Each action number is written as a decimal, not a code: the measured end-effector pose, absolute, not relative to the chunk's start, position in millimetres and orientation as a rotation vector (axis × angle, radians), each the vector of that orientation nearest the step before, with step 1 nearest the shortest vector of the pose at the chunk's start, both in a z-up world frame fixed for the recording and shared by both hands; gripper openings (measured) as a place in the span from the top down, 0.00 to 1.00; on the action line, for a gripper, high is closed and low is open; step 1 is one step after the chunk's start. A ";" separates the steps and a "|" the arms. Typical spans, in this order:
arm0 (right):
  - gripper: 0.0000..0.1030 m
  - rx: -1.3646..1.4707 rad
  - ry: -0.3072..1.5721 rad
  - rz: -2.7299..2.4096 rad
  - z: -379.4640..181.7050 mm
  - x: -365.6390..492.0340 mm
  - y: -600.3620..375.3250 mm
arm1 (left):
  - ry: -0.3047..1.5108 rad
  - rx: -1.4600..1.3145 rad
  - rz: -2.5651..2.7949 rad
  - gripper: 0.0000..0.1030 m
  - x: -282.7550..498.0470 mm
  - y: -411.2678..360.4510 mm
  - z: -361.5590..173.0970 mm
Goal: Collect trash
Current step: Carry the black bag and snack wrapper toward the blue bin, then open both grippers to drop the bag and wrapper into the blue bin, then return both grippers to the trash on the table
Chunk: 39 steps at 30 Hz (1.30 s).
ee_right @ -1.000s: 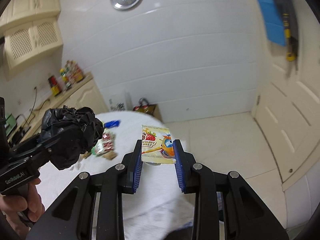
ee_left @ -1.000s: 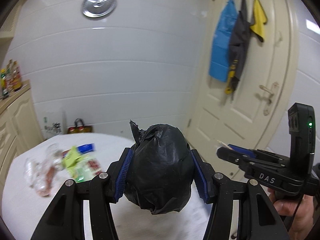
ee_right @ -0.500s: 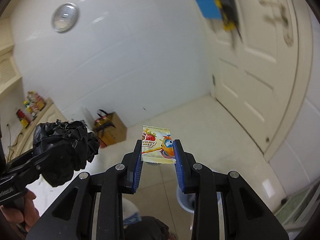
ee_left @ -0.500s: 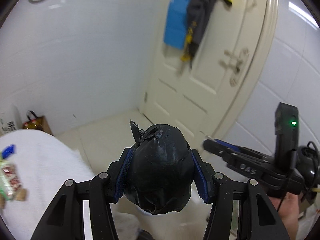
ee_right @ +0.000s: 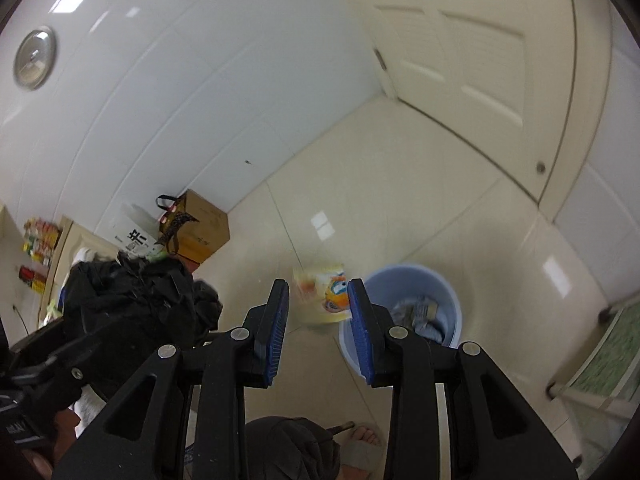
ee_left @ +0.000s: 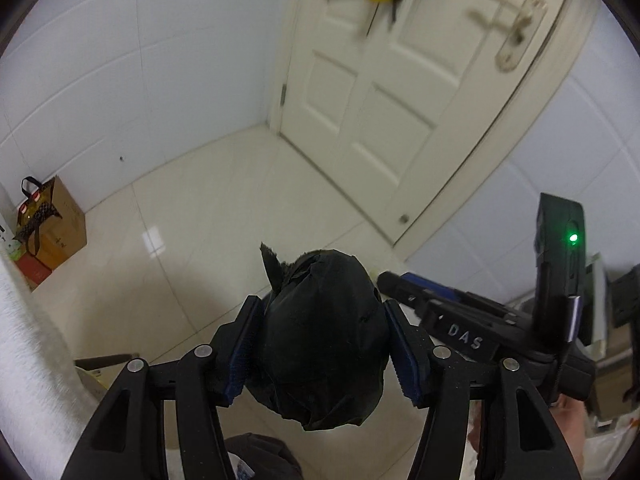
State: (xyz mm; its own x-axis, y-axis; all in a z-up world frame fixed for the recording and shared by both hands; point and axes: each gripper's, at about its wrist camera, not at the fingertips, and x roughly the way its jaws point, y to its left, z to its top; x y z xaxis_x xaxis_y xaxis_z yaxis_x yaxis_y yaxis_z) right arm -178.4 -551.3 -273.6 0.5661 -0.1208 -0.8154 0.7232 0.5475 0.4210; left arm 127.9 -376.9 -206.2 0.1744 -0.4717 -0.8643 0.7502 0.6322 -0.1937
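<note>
My left gripper [ee_left: 320, 304] holds a crumpled black plastic bag [ee_left: 320, 344] between its blue pads, which still touch it as the jaws open. The bag [ee_right: 128, 304] also shows at the left of the right wrist view. My right gripper [ee_right: 318, 288] points down at the floor with its jaws opening. A yellow snack packet [ee_right: 320, 300] is blurred between them and stands clear of the left pad. A light blue bin [ee_right: 408, 270] with crumpled trash inside stands on the floor just right of the packet. The right gripper [ee_left: 400, 280] sits beside the bag in the left wrist view.
A brown carton with a patterned bag [ee_right: 196, 228] stands against the tiled wall. A cream door [ee_left: 400, 100] closes the far corner. The white-covered table edge [ee_left: 24, 340] is at the left. A person's sandalled foot [ee_right: 360, 440] is below; a metal-framed stand [ee_right: 600, 360] is at the right.
Both grippers have swung away from the table and tipped down toward the floor. The blue bin has come into view. The packet, gripped and sharp before, is now blurred and loose between the right jaws.
</note>
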 end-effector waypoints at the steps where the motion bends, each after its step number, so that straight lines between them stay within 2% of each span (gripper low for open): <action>1: 0.67 0.872 0.823 -0.575 -280.8 -179.4 -556.4 | 1.097 0.321 -0.884 0.34 130.8 -382.5 -208.7; 2: 0.60 0.885 0.825 -0.577 -284.6 -180.4 -558.0 | 1.106 0.336 -0.880 0.22 133.9 -385.0 -211.5; 3: 0.56 0.901 0.827 -0.584 -288.7 -182.0 -560.3 | 1.104 0.347 -0.868 0.17 138.0 -383.7 -214.1; 4: 0.47 0.913 0.827 -0.595 -291.3 -183.6 -562.0 | 1.098 0.350 -0.862 0.17 141.2 -383.6 -215.0; 6: 0.38 0.927 0.817 -0.609 -292.4 -187.9 -564.0 | 1.102 0.353 -0.853 0.14 147.4 -378.7 -216.0; 11: 0.03 0.949 0.780 -0.641 -283.8 -199.3 -560.4 | 1.060 0.354 -0.826 0.08 149.2 -381.3 -201.9; 13: 0.00 0.960 0.770 -0.643 -278.1 -203.3 -557.7 | 1.032 0.350 -0.823 0.07 143.7 -380.3 -193.6; 20: 0.00 0.943 0.749 -0.670 -252.1 -202.6 -540.9 | 0.958 0.306 -0.799 0.03 116.9 -353.5 -161.5; 39: 0.00 0.620 0.627 -0.607 -104.6 -155.5 -411.7 | 0.702 0.136 -0.683 0.01 5.7 -157.6 -38.3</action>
